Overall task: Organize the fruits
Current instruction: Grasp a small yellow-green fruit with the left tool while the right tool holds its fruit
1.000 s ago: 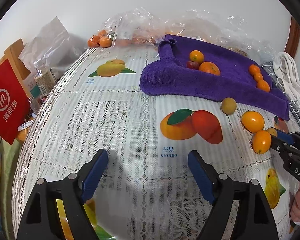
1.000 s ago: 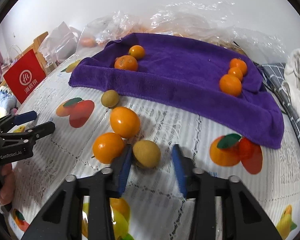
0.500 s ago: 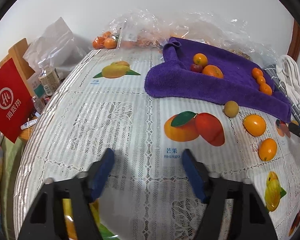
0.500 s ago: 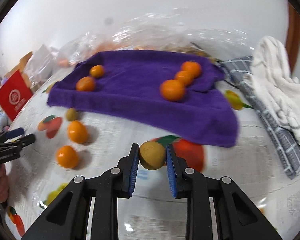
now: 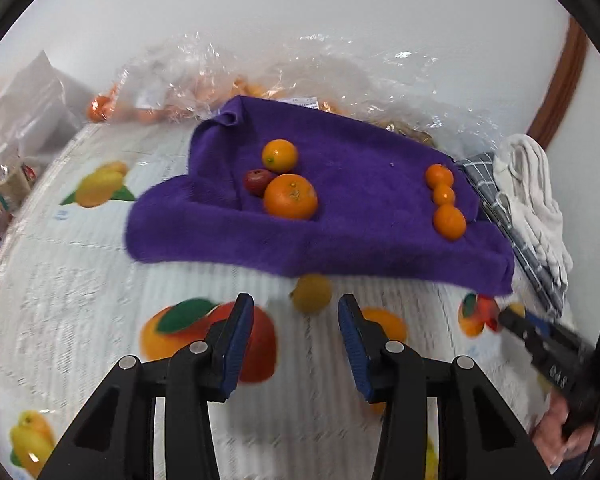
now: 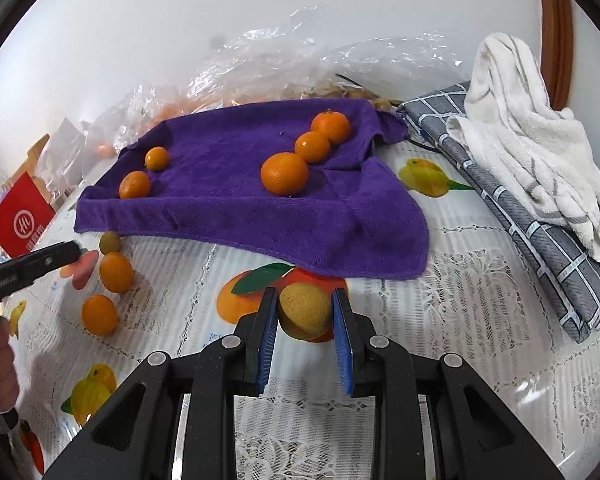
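Note:
My right gripper is shut on a yellow-brown fruit, held above the tablecloth in front of the purple towel. Three oranges sit in a row on the towel's right side and two more on its left. My left gripper has its jaws closing with nothing pressed between them. A similar yellow-brown fruit lies at its fingertips, just before the towel. Two loose oranges lie on the table beside the left gripper.
Crinkled plastic bags with more fruit line the back wall. A white towel on a grey checked cloth fills the right side. A red paper bag stands at the left. A small red fruit lies on the purple towel.
The right gripper closed on the yellow-brown fruit, lifted it and carried it right, before the towel. The left gripper moved up to the other yellow-brown fruit while its jaws narrowed.

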`<control>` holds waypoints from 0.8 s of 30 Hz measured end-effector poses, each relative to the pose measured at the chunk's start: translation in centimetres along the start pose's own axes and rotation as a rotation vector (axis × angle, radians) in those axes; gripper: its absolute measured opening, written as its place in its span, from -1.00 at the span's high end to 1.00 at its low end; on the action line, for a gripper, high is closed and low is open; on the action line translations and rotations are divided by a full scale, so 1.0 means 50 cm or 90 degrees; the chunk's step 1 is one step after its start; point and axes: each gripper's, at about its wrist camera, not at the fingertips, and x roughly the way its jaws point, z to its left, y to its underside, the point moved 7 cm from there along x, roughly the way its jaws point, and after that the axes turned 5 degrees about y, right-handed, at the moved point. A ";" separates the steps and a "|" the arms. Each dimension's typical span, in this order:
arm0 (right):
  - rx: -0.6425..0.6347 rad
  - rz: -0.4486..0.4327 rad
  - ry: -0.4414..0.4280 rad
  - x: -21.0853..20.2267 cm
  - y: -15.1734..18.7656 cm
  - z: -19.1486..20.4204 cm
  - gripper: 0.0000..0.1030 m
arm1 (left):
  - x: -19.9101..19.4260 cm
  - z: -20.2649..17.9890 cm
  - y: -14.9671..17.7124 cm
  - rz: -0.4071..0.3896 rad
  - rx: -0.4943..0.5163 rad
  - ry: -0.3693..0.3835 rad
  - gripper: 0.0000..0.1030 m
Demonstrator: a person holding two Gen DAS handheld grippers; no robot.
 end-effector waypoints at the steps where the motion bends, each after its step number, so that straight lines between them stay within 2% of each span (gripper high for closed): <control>1: 0.006 0.003 0.001 0.002 0.000 -0.003 0.48 | 0.012 0.002 -0.005 0.006 -0.009 0.004 0.19; 5: 0.019 0.007 -0.002 0.005 0.000 -0.010 0.48 | 0.054 0.006 -0.006 0.029 -0.044 0.019 0.19; 9: 0.017 0.003 0.000 0.006 -0.001 -0.010 0.48 | 0.063 -0.003 -0.007 0.012 -0.028 0.028 0.19; 11: 0.015 0.005 0.001 0.009 0.000 -0.008 0.48 | 0.065 -0.010 -0.005 0.000 -0.007 0.018 0.32; 12: 0.016 0.009 0.000 0.013 0.001 -0.008 0.48 | 0.066 -0.012 -0.003 -0.004 0.003 0.017 0.50; 16: 0.010 0.002 -0.001 0.013 -0.001 -0.005 0.48 | 0.058 -0.018 -0.005 -0.017 0.006 0.044 0.50; 21: -0.018 -0.001 0.014 0.013 0.001 0.007 0.48 | 0.040 -0.006 -0.011 -0.038 -0.025 0.074 0.50; 24: -0.037 -0.001 0.020 0.012 0.005 0.016 0.48 | 0.033 -0.005 -0.009 -0.049 -0.028 0.076 0.50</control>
